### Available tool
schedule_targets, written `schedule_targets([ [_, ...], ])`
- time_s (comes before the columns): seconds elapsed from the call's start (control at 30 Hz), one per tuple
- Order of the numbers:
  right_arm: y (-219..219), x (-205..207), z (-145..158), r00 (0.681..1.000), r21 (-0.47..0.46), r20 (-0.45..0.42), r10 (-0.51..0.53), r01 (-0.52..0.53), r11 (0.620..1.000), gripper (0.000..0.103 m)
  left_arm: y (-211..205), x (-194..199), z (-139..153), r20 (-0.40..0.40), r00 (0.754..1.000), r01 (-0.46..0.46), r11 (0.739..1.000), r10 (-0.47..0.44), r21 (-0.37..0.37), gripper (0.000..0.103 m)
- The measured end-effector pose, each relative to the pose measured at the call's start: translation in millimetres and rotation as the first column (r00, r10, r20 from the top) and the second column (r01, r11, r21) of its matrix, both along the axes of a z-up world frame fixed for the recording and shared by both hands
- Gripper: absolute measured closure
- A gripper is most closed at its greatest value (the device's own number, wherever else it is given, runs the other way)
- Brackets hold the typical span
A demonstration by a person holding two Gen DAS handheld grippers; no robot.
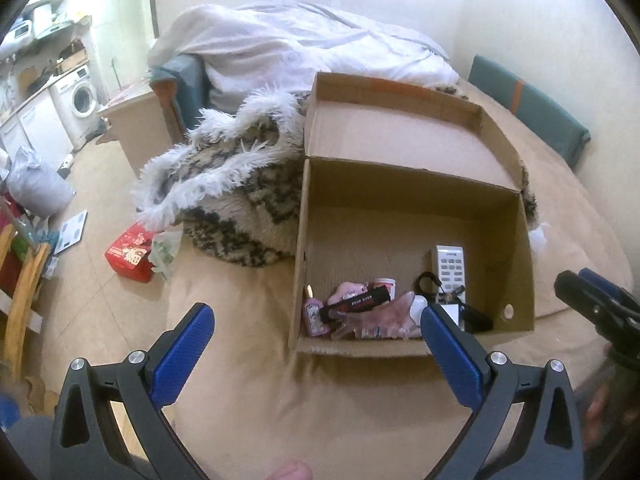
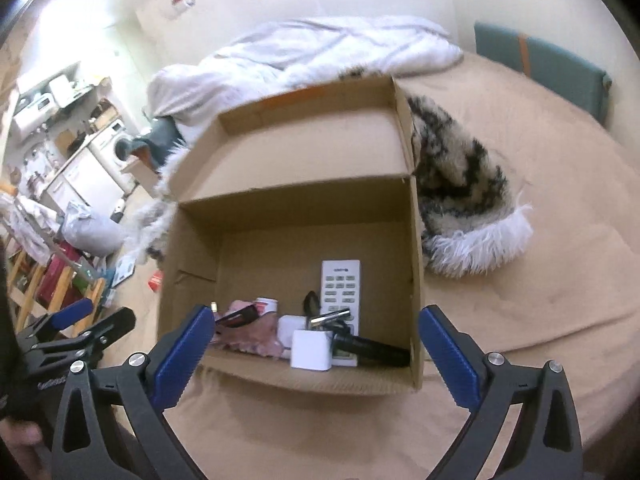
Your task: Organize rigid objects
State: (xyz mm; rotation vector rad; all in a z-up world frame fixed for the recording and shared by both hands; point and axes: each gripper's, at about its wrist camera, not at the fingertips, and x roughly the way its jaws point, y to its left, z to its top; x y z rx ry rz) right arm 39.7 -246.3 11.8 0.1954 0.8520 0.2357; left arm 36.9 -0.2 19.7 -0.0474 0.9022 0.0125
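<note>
While both jaws stand wide and empty, we log the cardboard box (image 1: 412, 216) on the bed, items clustered at its near wall. Left gripper (image 1: 316, 322) view alone shows a perfume bottle (image 1: 314, 314); right gripper (image 2: 316, 326) view shows a white cube (image 2: 311, 349) and the whole remote (image 2: 341, 292).

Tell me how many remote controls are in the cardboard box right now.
1. The white remote control lies flat on the floor of the cardboard box, near its right wall, behind the white cube. Another could be hidden under the clutter.
</note>
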Motion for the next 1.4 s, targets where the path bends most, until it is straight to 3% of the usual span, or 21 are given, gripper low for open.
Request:
schedule_targets([
  [0.1,6,-19,11,0.998,-0.044,0.064,0.005,-0.002,0.999,0.0,3,-17,7,0.046,0.999,-0.014,1.0,0.014,-0.001,0.0],
  [0.33,16,-42,4,0.994,-0.091,0.105,0.03,-0.02,0.996,0.0,1,-34,3,0.103,0.994,-0.031,0.999,0.028,0.027,0.0],
  [0.4,17,-42,-4,0.995,-0.1,0.097,0.017,-0.007,0.995,0.0,2,-31,-6,0.083,0.996,-0.038,0.999,0.035,0.037,0.0],
  [0.57,17,-33,-17,0.997,-0.093,0.075,-0.014,0.021,0.995,0.0,8,-20,-18,0.039,0.998,-0.057,0.998,0.057,-0.024,0.0],
  [0.8,12,-26,-22,0.998,-0.077,0.055,-0.033,0.038,0.996,0.0,0,-19,-31,-0.006,1.0,-0.026,1.0,0.026,0.013,0.0],
  [1.4,10,-27,-22,0.998,-0.081,0.054,-0.033,0.037,0.996,0.0,1,-20,-26,0.02,0.999,-0.038,0.999,0.038,-0.001,0.0],
])
